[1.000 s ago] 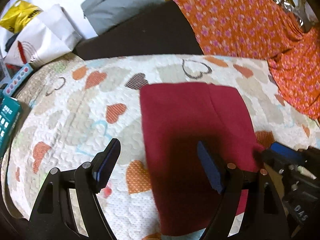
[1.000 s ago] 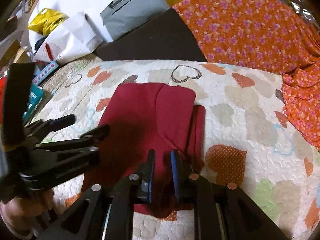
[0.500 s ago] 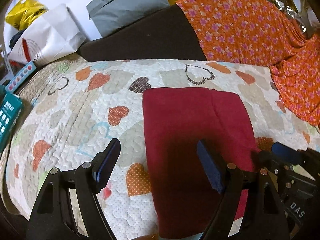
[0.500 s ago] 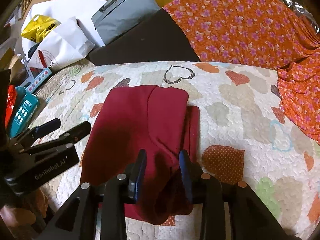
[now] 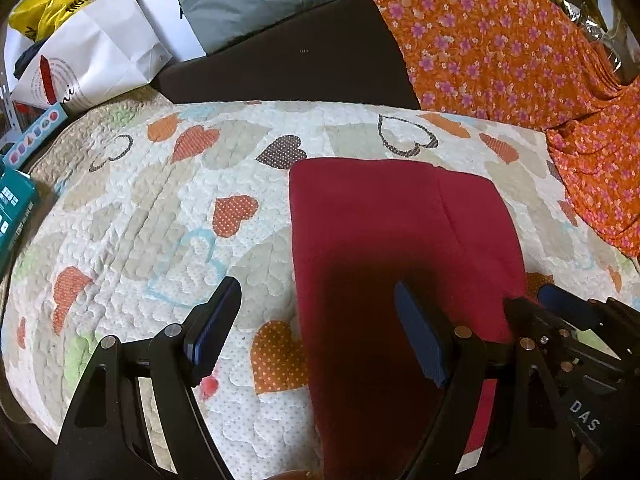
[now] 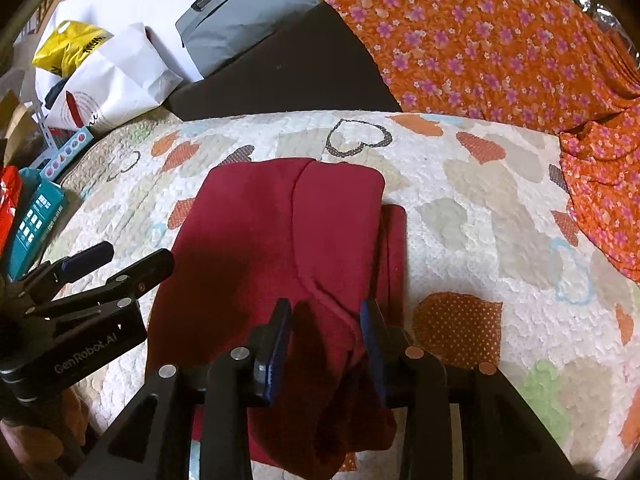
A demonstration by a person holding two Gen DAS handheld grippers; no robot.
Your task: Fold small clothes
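The dark red garment [image 6: 280,248] lies partly folded on the heart-patterned quilt [image 5: 132,216], its long axis running from the near edge toward the far one, so both grippers face along its length. The right gripper [image 6: 326,328] is the nearer of the two: its jaws stand apart and straddle a raised ridge of cloth at the garment's near right corner, where a fold line runs down from the far edge; whether the pads actually touch the fabric cannot be made out, since the near hem bunches darkly beneath them. The left gripper [image 5: 316,320] hangs with its jaws wide apart and nothing between them, its right finger over the garment's left half and its left finger over bare quilt, so the garment's left edge falls between them. A narrower strip of the same red cloth shows along the garment's right side in the right wrist view, lying lower than the folded panel. The next fold probably turns on that near edge. The quilt is soft and puckered, likely to give under pressure. Beyond it lie an orange flowered cloth [image 5: 500,48] at far right, a dark cushion [image 5: 288,68], a grey bag [image 6: 248,12], a white paper bag [image 5: 92,56] and a teal box [image 6: 36,216] at left.
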